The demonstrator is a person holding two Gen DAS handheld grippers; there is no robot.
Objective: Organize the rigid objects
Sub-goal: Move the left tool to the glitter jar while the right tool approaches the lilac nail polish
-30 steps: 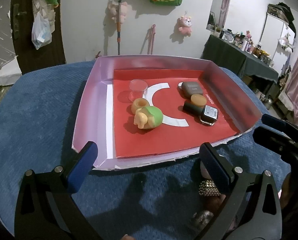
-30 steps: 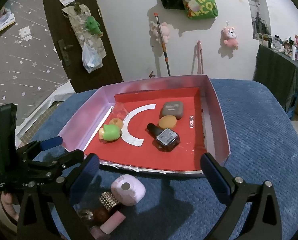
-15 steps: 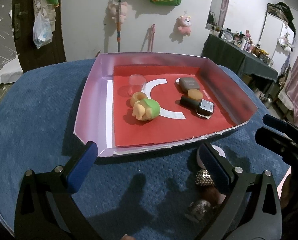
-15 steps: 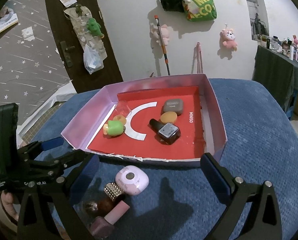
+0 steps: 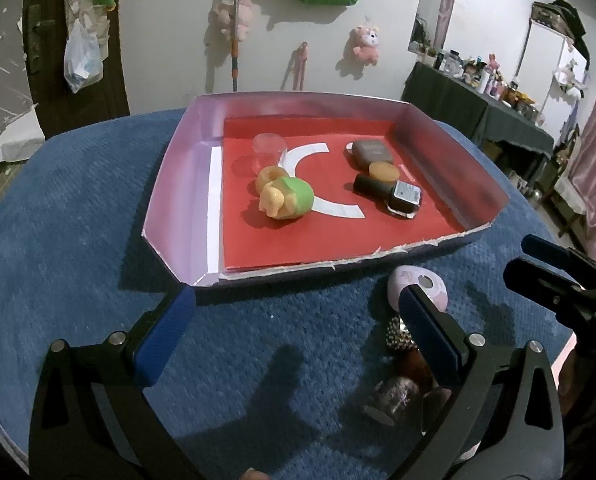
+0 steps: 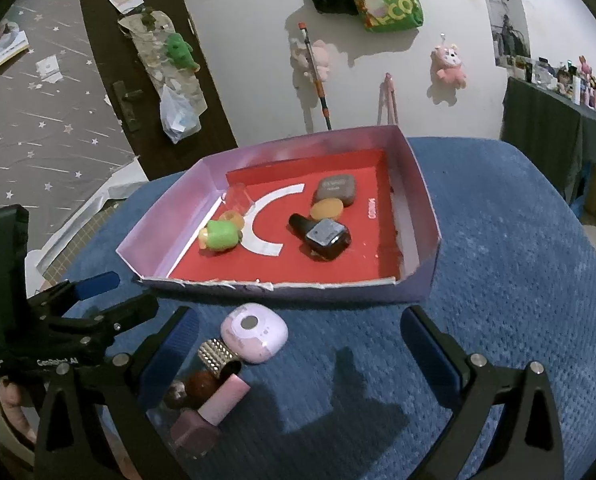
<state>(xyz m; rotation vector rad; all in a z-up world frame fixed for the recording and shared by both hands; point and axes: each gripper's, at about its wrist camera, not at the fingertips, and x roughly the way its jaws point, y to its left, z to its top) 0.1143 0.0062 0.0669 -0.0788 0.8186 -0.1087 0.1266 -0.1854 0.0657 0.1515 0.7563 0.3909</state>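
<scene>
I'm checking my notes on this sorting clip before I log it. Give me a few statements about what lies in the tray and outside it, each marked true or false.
1. The lilac case lies inside the tray. False: it lies on the blue cloth, in front of the tray's near wall.
2. The green toy is in the tray. True.
3. The right gripper is shut on the pink-capped bottle. False: its fingers stand wide apart and hold nothing.
4. The dark bottle lies on its side on the tray's red floor. True.
5. The left gripper is open. True.
</scene>
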